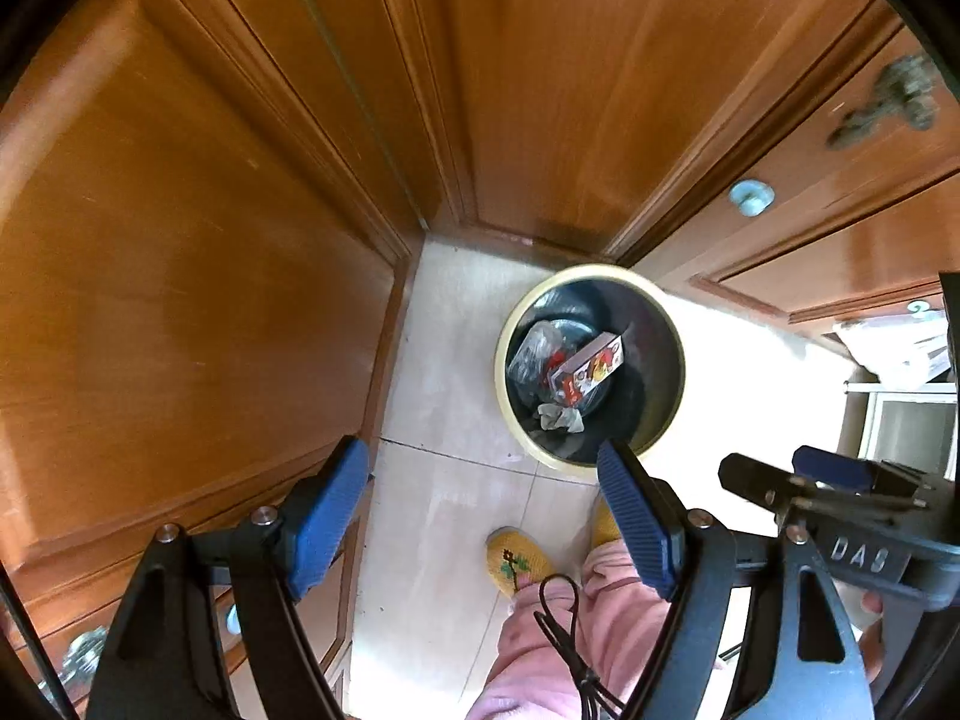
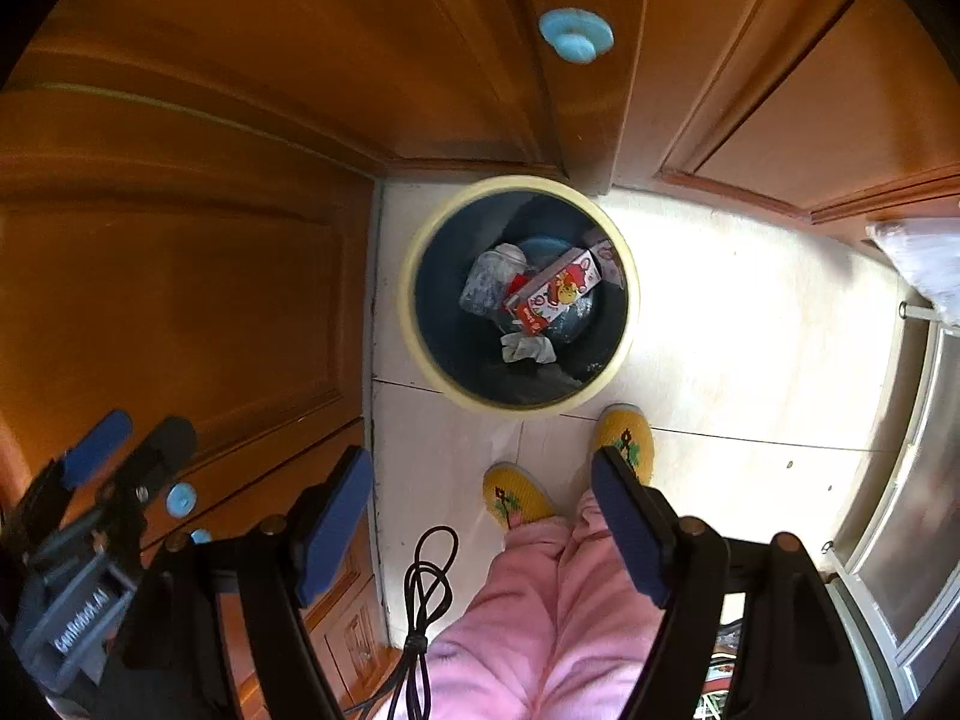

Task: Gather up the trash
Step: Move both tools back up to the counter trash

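A round trash bin with a cream rim (image 1: 510, 324) (image 2: 414, 276) stands on the tiled floor in a corner of wooden cabinets. Inside lie a red and white carton (image 1: 591, 369) (image 2: 555, 291), a crumpled clear plastic bag (image 1: 534, 348) (image 2: 489, 282) and a white tissue (image 1: 561, 417) (image 2: 528, 348). My left gripper (image 1: 483, 516) is open and empty, held above the floor just short of the bin. My right gripper (image 2: 480, 522) is open and empty, above the person's feet. Each gripper shows in the other's view, the right one (image 1: 834, 480) and the left one (image 2: 120, 456).
Wooden cabinet doors (image 1: 180, 270) (image 2: 180, 300) with light blue knobs (image 1: 751, 197) (image 2: 576, 35) close in the left and back. The person's pink trousers (image 2: 540, 612) and yellow slippers (image 1: 516, 561) (image 2: 627, 441) stand before the bin. A black cable (image 2: 423, 600) hangs down. A glass door frame (image 2: 900, 510) is at right.
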The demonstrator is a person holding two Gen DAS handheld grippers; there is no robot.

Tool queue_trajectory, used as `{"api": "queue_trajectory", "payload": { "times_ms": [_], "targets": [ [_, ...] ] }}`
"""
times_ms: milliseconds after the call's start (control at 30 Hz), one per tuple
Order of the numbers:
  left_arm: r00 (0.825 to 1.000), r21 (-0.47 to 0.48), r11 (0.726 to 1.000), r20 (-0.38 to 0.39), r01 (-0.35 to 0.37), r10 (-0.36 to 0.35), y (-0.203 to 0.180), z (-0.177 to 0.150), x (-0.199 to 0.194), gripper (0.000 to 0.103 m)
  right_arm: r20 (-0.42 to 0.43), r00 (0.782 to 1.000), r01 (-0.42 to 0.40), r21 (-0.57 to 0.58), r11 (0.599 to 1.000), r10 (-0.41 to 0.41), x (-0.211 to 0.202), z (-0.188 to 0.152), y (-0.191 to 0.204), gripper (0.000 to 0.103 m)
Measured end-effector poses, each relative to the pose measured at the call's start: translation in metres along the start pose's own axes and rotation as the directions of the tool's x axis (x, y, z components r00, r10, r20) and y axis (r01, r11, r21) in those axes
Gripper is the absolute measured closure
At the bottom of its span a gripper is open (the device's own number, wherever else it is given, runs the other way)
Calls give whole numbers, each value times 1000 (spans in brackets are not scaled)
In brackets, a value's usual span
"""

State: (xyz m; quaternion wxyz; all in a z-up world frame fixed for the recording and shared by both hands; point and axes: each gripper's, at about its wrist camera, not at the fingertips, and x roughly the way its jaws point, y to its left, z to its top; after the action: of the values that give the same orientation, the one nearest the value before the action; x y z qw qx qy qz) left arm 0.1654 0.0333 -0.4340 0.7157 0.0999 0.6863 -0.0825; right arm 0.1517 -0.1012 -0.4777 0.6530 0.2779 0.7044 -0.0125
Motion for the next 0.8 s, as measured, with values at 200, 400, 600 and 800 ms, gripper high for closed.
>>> {"api": "queue_trajectory", "payload": {
  "times_ms": [200, 400, 600, 800],
  "targets": [
    [994, 12, 1000, 106, 4, -5, -3, 0, -83, 26, 88, 996, -9, -42, 999, 13, -68, -22, 19, 27],
    [966, 36, 999, 257, 12, -21, -13, 5, -182, 26, 225, 974, -22, -65, 998, 36, -159, -39, 35, 27],
    [918, 57, 998, 396, -11, -12, -14, 14, -278, 24, 381, 923, -27, -91, 995, 60, -250, -54, 51, 27],
    [833, 41, 999, 552, -1, -22, -10, 28, -367, 18, 517, 854, 7, -133, 991, 64, -337, -64, 72, 27]
  ]
}}
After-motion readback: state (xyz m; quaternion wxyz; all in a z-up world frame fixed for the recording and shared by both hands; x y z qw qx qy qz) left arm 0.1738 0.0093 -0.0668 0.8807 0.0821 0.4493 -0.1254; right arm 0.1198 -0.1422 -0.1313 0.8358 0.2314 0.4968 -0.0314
